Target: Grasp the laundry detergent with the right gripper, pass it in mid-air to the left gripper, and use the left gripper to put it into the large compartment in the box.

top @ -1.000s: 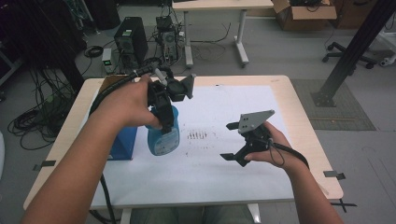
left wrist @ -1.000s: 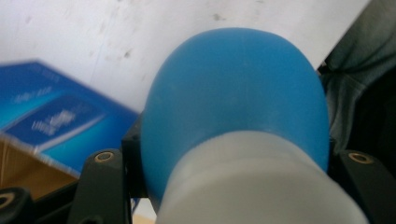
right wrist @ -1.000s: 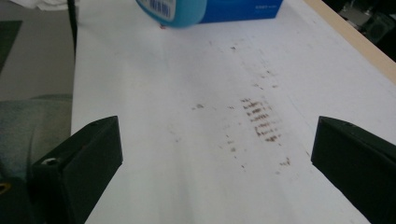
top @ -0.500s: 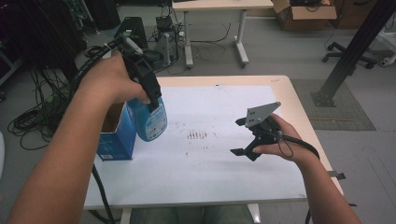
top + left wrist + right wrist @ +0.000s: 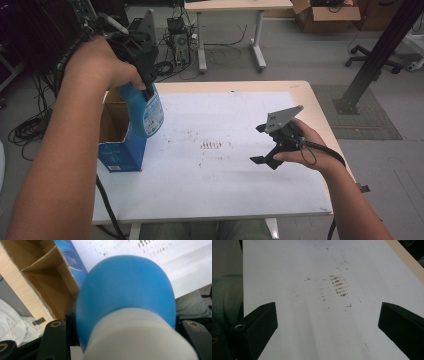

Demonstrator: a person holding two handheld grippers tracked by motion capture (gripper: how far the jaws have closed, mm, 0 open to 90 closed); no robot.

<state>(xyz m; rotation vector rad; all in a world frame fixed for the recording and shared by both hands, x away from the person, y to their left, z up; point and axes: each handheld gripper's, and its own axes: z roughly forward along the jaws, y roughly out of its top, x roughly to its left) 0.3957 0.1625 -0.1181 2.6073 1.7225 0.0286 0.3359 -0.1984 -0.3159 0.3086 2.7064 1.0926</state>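
The left gripper has its jaws closed on the neck of a blue plastic bottle, just under the white cap that bulges toward the lens in the left gripper view. The bottle hangs upright from that grip, clear of the table, above the near edge of an open blue cardboard box that stands at the table's left side; the box's brown inside lies below and beside the bottle's shoulder.

The bottle looks like smooth, fairly stiff plastic with a rounded, tapering shoulder. How full it is cannot be read from here, so its weight is a guess; if liquid is inside, it would swing and pull downward against a neck grip. The neck seems the best place to hold it: narrow enough for the jaws, and the cap's collar above gives a ledge that stops it sliding out. The wide glossy belly with its label would likely be slippery and too broad. It should survive a knock, but a tilt could let it pivot between the pads.

The right gripper hovers with its jaws wide and empty over the white sheet covering the table, pointed toward a patch of brown smudges.
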